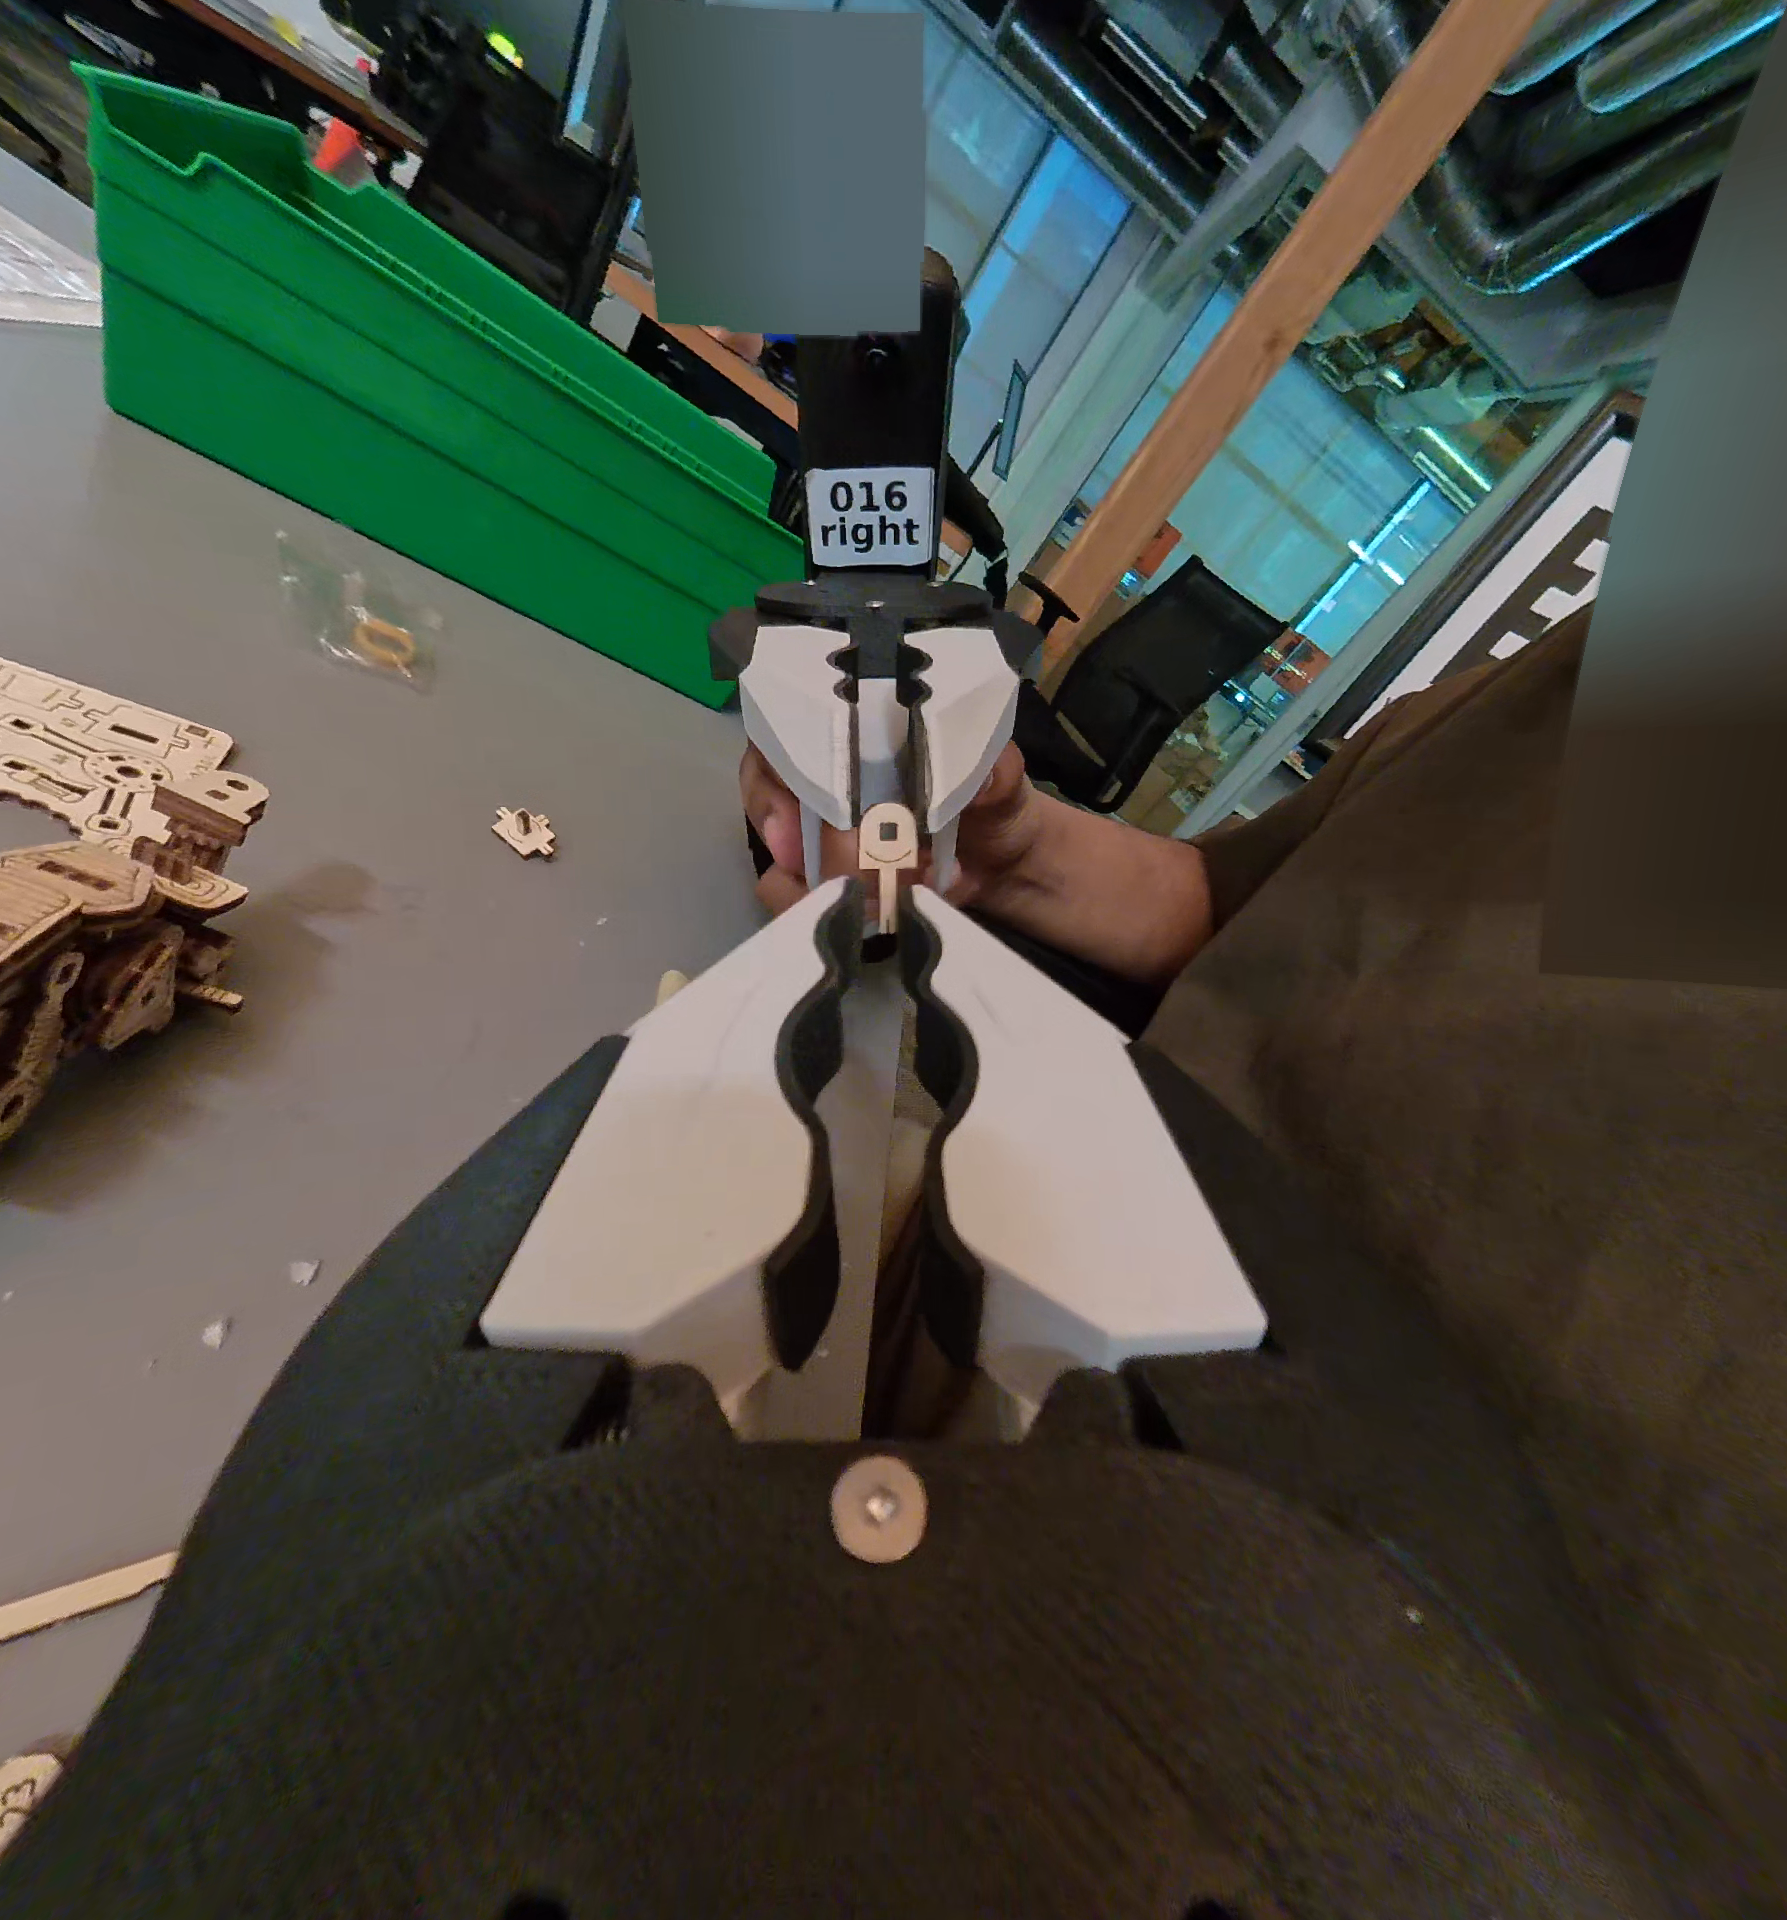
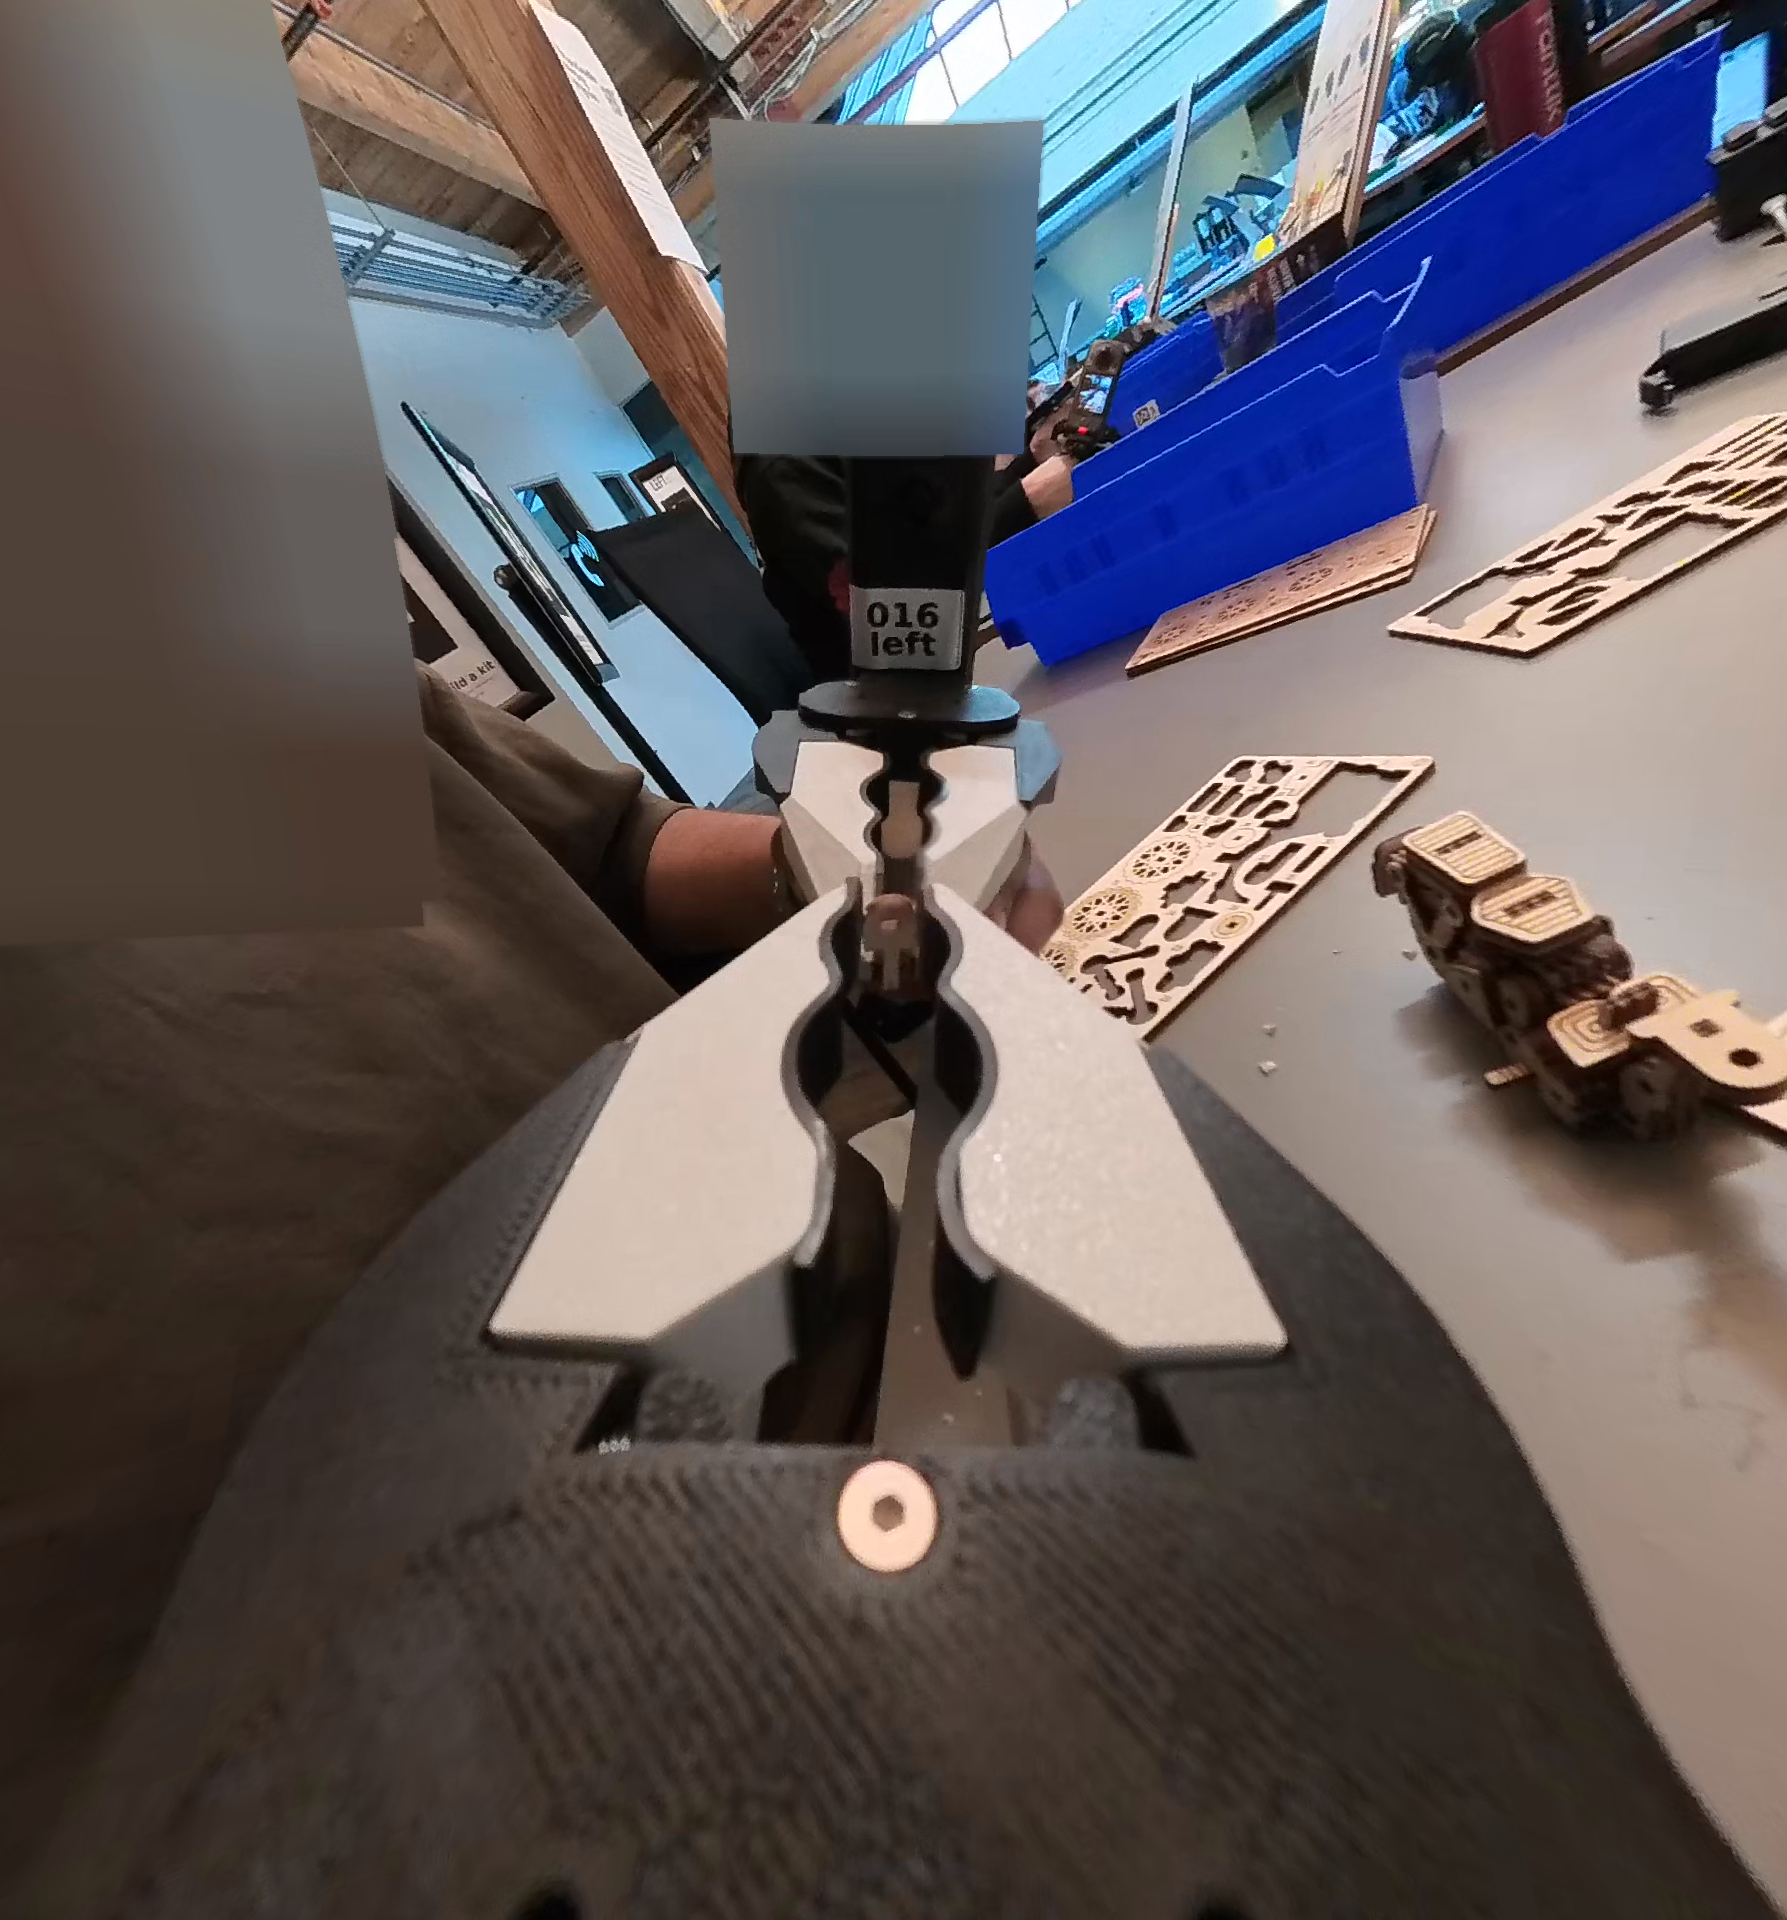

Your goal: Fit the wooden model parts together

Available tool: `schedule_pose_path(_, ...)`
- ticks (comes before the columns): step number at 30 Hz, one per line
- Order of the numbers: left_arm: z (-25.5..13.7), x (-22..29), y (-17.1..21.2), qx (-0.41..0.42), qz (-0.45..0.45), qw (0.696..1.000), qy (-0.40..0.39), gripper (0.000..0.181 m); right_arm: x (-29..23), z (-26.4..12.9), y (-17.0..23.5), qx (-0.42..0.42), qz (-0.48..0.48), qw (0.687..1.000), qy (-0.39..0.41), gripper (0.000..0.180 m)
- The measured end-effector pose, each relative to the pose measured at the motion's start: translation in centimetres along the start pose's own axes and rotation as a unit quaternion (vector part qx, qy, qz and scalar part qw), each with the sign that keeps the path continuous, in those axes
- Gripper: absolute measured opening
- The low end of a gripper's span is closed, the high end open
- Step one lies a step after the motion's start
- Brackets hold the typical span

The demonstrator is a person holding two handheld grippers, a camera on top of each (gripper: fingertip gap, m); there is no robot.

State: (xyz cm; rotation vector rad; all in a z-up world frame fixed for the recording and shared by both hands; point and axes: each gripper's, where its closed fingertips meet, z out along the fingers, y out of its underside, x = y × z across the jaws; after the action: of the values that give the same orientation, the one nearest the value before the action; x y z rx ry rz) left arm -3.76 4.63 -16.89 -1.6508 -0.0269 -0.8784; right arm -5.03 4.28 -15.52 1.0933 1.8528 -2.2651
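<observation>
A small flat key-shaped wooden part (image 1: 887, 847), with a round head and a thin stem, is held in the air between the two grippers, which face each other tip to tip. My left gripper (image 1: 884, 906) is closed on the stem. My right gripper (image 2: 891, 920) is closed on the head end of the part (image 2: 889, 945). The right gripper (image 1: 884, 881) shows opposite in the left wrist view. The left gripper (image 2: 896, 891) shows opposite in the right wrist view. A partly built wooden model vehicle (image 1: 58, 977) (image 2: 1533, 966) stands on the grey table (image 1: 349, 1143).
Punched-out wooden sheets (image 1: 58, 727) (image 2: 1232, 883) (image 2: 1637, 520) lie around the model. A loose small wooden piece (image 1: 523, 831) and a clear bag (image 1: 369, 634) lie on the table. A green bin (image 1: 401, 364) and blue bins (image 2: 1284, 468) stand at the back. A person's hand (image 1: 1055, 862) holds the right gripper. Both grippers' tips are close together, under 4 cm apart.
</observation>
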Motion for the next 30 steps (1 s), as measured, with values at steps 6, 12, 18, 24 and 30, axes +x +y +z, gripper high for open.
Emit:
schedule_pose_path(6, -0.01, -0.12, -0.01, 0.000, 0.009, 1.000, -0.009, 0.020, 0.14, 0.25, 0.39, -0.011, -0.002, 1.000, 0.007, 0.008)
schedule_pose_path(12, 0.01, -0.29, 0.01, -0.002, 0.022, 1.000, -0.022, 0.008, 0.41, 0.40, 0.65, -0.019, -0.005, 1.000, 0.019, 0.007)
schedule_pose_path(18, -0.02, -0.33, 0.05, -0.004, 0.023, 1.000, -0.021, 0.008, 0.48, 0.41, 0.68, -0.020, -0.001, 1.000, 0.019, 0.008)
schedule_pose_path(24, 0.00, -0.48, 0.11, -0.005, 0.036, 0.999, -0.030, 0.008, 0.66, 0.42, 0.65, -0.018, 0.008, 1.000, 0.022, 0.008)
schedule_pose_path(30, 0.10, -0.52, 0.38, -0.012, 0.049, 0.998, -0.037, 0.008, 0.74, 0.49, 0.83, -0.021, 0.018, 0.999, 0.021, 0.008)
